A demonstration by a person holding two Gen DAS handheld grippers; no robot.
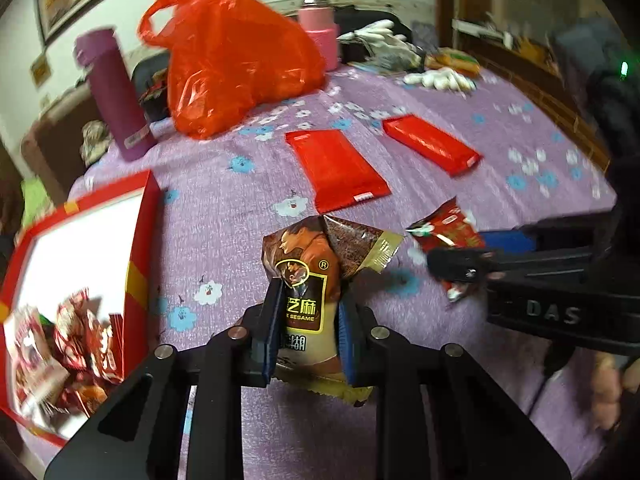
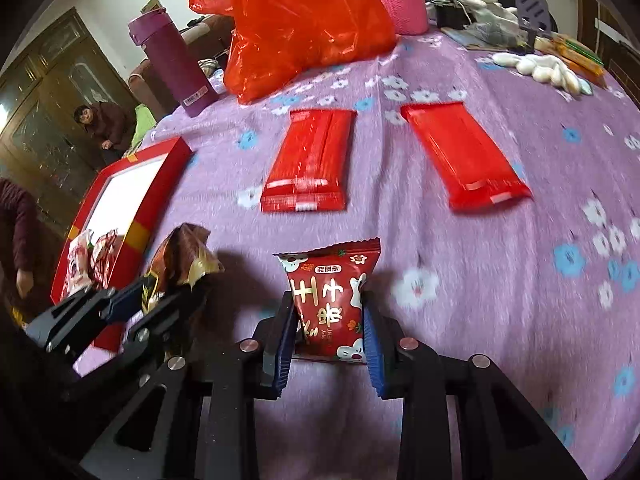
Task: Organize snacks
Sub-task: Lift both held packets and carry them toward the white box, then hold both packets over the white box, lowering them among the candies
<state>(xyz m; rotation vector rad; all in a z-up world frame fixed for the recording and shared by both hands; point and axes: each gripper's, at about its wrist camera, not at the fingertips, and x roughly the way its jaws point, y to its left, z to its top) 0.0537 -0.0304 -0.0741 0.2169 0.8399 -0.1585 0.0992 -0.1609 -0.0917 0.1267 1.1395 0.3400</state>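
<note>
Two small snack packs are being carried, one in each hand-held gripper. The left hand-held gripper (image 1: 308, 312) is squeezed on a brown sesame packet (image 1: 316, 268), held up above the purple flowered cloth (image 1: 224, 208) on the desk. The right hand-held gripper (image 2: 330, 320) is squeezed on a red bunny packet (image 2: 332, 300), also lifted off the cloth.

A red box (image 1: 142, 240) sits at the left edge of the desk, near the left gripper, with some red and white snacks (image 1: 76, 336) already inside. I think both packets are meant to go in there.

Two flat red packs, the middle one (image 2: 308, 160) and the right one (image 2: 460, 156), lie on the cloth farther back, apart from each other. A big red plastic bag (image 2: 296, 20) and a purple bottle (image 2: 176, 64) stand behind them.

What could go wrong? The packets are puffy and slippery, so one could slide out and drop on the cloth. The box is right at the desk edge, so a bump could push it off. Both grippers are close together, so they could knock each other on the way to the box.
</note>
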